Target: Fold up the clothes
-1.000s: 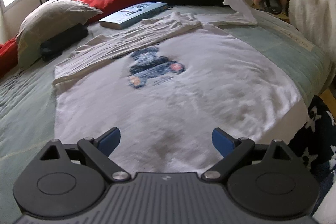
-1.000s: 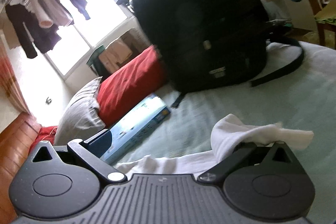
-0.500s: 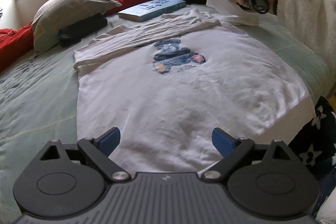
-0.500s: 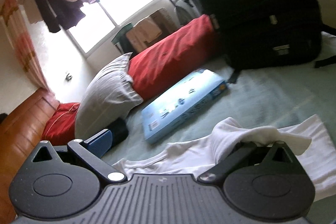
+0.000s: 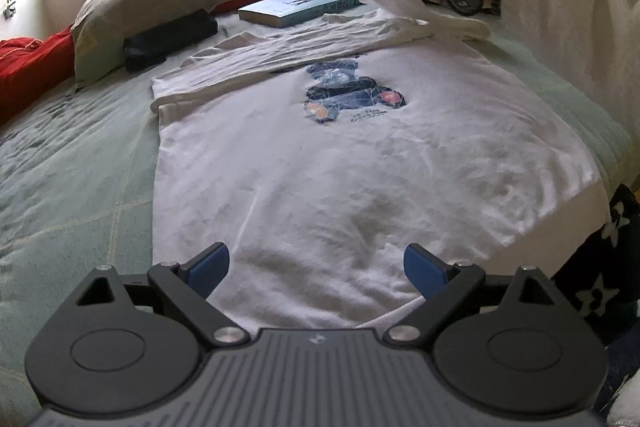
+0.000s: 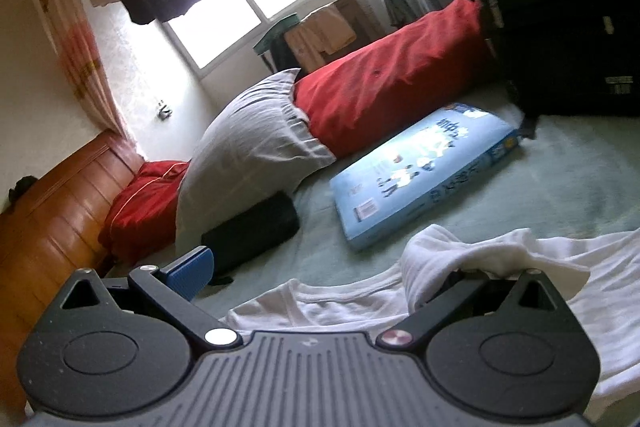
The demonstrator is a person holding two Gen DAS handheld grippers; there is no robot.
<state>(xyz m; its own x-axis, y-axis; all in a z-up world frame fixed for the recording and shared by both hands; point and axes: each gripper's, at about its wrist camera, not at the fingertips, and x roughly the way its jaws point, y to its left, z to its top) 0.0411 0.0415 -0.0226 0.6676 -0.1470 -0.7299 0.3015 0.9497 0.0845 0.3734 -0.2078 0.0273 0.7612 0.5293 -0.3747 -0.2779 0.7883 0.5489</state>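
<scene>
The left gripper (image 5: 316, 267) is closest, low over the bottom edge of the white shirt (image 5: 360, 167), and its two blue fingers (image 5: 208, 265) are spread wide with nothing between them. The shirt lies flat on the green bed cover (image 5: 72, 167), with a blue picture (image 5: 352, 95) on its front. One long sleeve (image 5: 280, 55) is folded across the top of the shirt. Farther off, the right gripper (image 6: 320, 267) has the other sleeve (image 6: 480, 259) draped over one finger; the other blue finger (image 6: 192, 269) stands far to the side, so I cannot tell if it pinches the cloth. Past the shirt lie a blue book (image 6: 424, 175), a small black case (image 6: 252, 231), a gray pillow (image 6: 256, 151) and a red pillow (image 6: 392, 87).
</scene>
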